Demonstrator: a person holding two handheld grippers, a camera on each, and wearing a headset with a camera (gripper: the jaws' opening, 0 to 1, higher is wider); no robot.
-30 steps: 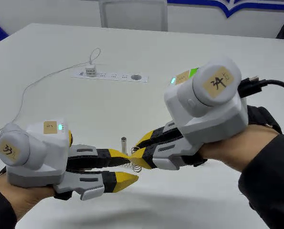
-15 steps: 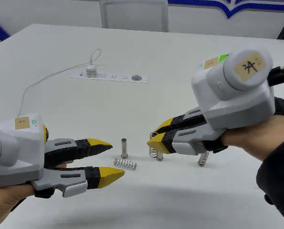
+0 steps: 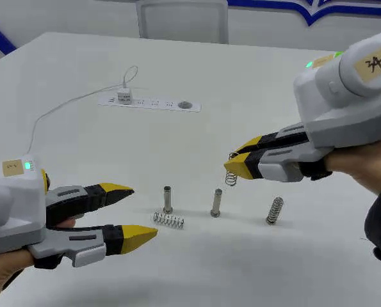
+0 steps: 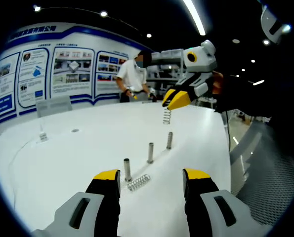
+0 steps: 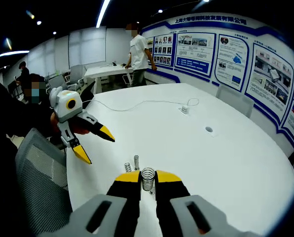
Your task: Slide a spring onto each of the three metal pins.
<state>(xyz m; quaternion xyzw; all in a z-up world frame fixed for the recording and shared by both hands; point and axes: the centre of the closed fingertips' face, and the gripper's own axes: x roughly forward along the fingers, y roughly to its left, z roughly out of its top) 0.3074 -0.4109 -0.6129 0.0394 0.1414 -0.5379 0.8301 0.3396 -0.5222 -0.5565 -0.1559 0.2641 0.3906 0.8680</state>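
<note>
The right gripper has its jaws closed on the top of a small coil spring. The spring hangs from the yellow jaw tips, clear of the table, above the middle pin and slightly to its right. It does not touch that pin. In the right gripper view the coil's open end sits pinched between the two tips. The left gripper has its jaws wide apart and grips nothing. Its tips point toward the pin row from the left, near the left pin but not touching it. The three metal pins stand upright in a row on the table. The left pin and the middle pin are bare. The right pin already carries a fitted spring around its shaft. A loose spring lies on its side on the table, just in front of the base of the left pin. In the left gripper view it lies between the two open jaw tips, beyond them. Further back on the table lies a white power strip with a white cable running off to the left. A chair stands behind the far edge of the table.
</note>
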